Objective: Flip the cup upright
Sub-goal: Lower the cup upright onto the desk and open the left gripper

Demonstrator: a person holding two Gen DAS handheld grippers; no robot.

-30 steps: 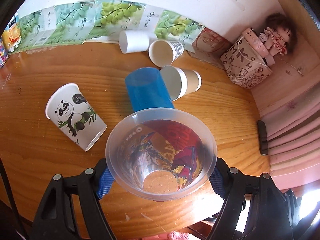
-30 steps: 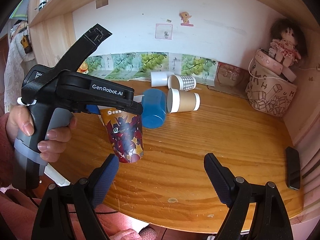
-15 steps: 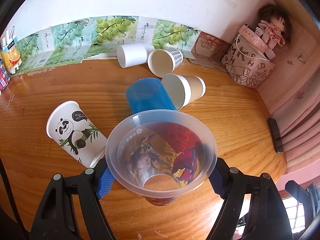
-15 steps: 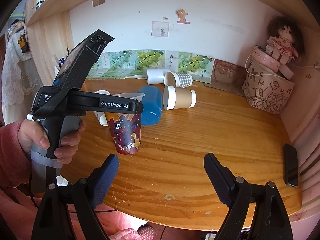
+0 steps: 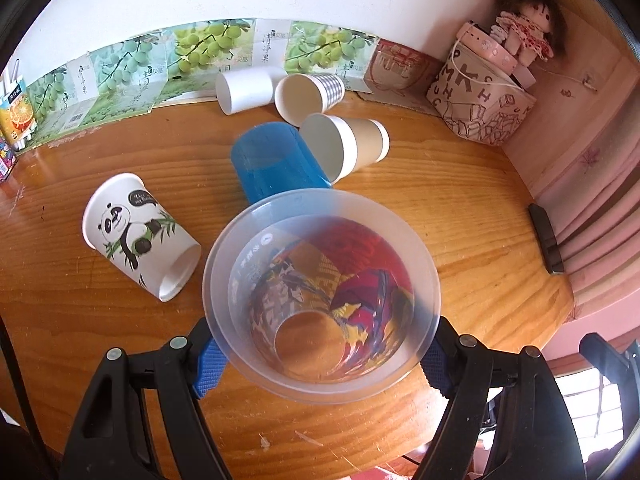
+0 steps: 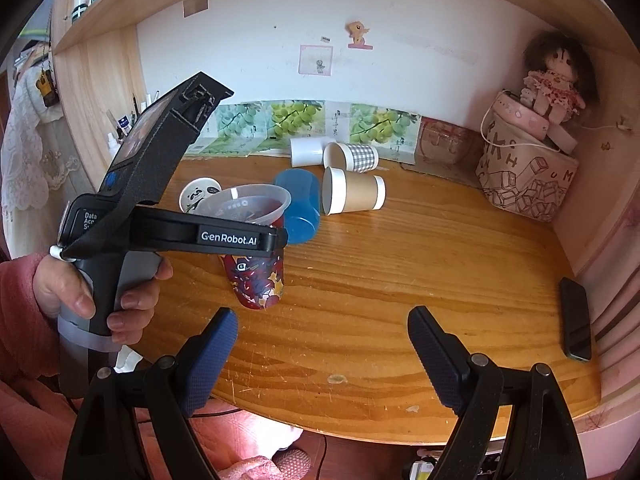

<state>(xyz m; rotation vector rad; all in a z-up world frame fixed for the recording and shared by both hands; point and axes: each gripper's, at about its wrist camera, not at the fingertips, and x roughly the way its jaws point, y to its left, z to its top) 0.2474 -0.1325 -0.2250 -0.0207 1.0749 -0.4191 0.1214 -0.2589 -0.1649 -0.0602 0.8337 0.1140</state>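
Note:
My left gripper (image 5: 320,354) is shut on a clear plastic cup (image 5: 322,292) with a red cartoon print. The cup is upright, mouth up, and I look straight down into it. In the right wrist view the same cup (image 6: 256,276) hangs in the left gripper (image 6: 276,240), its base at or just above the wooden table (image 6: 400,280); contact cannot be told. My right gripper (image 6: 322,354) is open and empty, near the table's front edge.
Several cups lie on their sides: a panda cup (image 5: 138,236), a blue cup (image 5: 276,168), a brown cup (image 5: 348,146), a checked cup (image 5: 310,92) and a white cup (image 5: 246,90). A doll sits on a printed bag (image 5: 480,96) at the back right. A black phone (image 5: 546,238) lies at the right edge.
The left gripper has pulled back and tilted up with the printed cup, so more of the table and wall shows. The cup sits lower, nearer the table. The right gripper has barely moved.

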